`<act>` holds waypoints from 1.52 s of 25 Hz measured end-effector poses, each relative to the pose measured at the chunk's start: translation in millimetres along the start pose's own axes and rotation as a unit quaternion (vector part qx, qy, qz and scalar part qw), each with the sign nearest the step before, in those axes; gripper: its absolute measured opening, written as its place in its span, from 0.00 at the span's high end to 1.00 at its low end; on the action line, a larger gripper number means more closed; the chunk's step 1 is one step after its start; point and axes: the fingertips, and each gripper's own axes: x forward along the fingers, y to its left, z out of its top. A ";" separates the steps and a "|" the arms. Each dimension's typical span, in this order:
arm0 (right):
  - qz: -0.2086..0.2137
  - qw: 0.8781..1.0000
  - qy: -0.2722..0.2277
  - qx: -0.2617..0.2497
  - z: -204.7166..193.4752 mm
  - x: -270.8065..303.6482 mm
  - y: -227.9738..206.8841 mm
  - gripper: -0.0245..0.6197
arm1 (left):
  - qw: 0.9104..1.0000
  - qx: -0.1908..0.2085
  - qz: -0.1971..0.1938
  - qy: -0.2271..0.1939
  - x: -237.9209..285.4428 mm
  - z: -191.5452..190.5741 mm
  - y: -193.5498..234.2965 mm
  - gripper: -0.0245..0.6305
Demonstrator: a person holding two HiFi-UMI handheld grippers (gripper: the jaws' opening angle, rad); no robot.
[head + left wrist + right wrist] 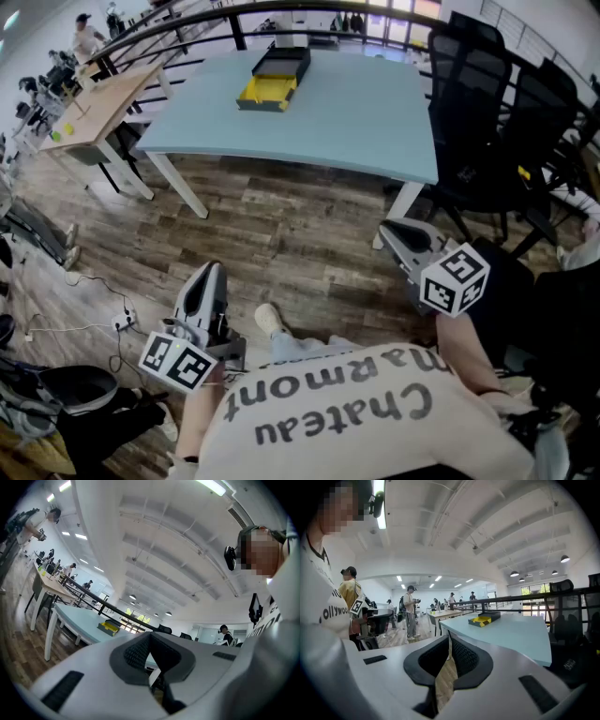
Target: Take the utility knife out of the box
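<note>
Nothing's happening at the box yet. The left tongs (210, 272) are closed tight with nothing in them. The right tongs (401, 234) look pinched together at the tips and are empty too. Both hang over the wooden floor (281, 216), well short of the pale blue worktop (366, 112). The box (268, 86) sits open on the worktop, well ahead of both tongs, with a yellow inside and a black lid. Can't make out the utility knife from here.
</note>
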 end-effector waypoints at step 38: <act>-0.028 0.989 -0.068 0.125 89.9 309.0 -21.0 0.89 | 0.999 0.002 -0.036 0.040 122.3 116.9 286.0 0.96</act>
